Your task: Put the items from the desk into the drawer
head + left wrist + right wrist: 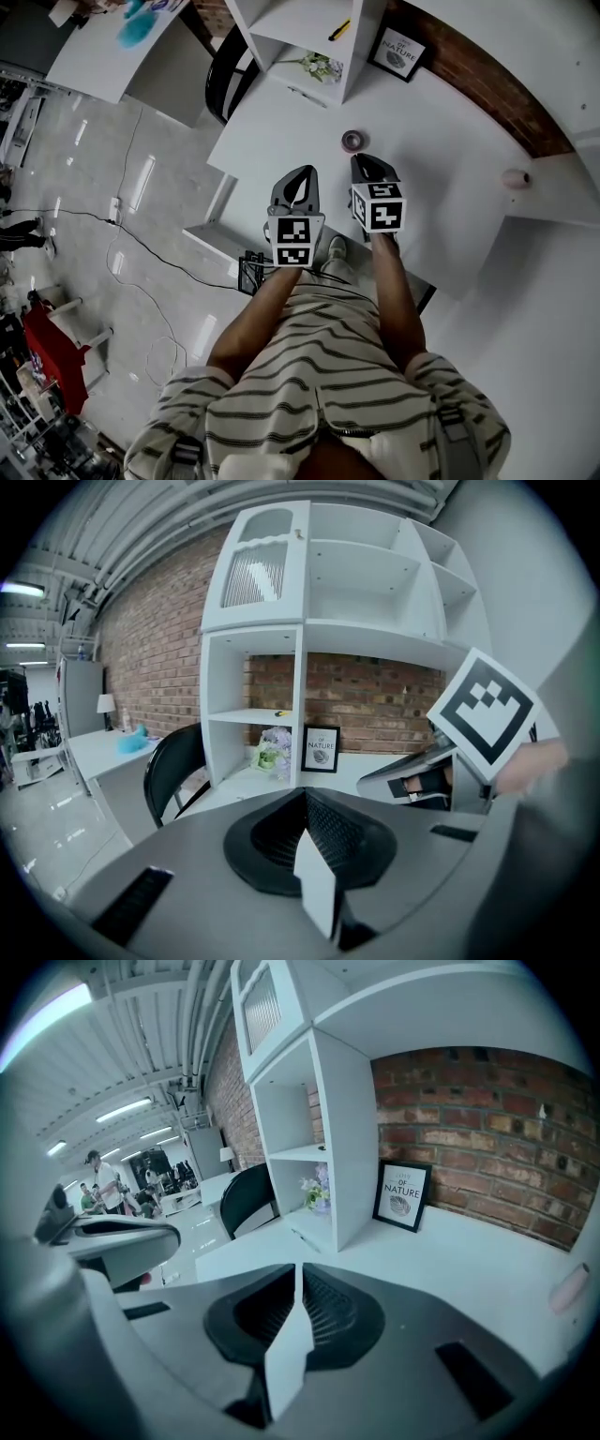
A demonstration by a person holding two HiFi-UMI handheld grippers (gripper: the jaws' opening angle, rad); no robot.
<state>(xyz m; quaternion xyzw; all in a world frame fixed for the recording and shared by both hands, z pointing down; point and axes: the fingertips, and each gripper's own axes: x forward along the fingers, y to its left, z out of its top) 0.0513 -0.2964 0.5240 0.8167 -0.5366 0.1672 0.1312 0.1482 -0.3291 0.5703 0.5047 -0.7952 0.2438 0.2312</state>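
Both grippers hang over the near part of the white desk (441, 159), side by side. My left gripper (300, 174) has its jaws together with nothing between them, as the left gripper view (305, 795) also shows. My right gripper (362, 160) is shut and empty too (298, 1269). A small roll of tape (352, 141) lies just beyond the right gripper's tip. A pink object (514, 177) rests at the desk's right end (567, 1290). A pen (307, 96) lies by the foot of the shelf unit. No drawer shows clearly.
A white shelf unit (314, 37) stands at the back with flowers (317, 66) and a yellow item (338, 30) in it. A framed picture (397, 52) leans on the brick wall. A black chair (223, 75) stands left of the desk. A low white panel (217, 240) lies below.
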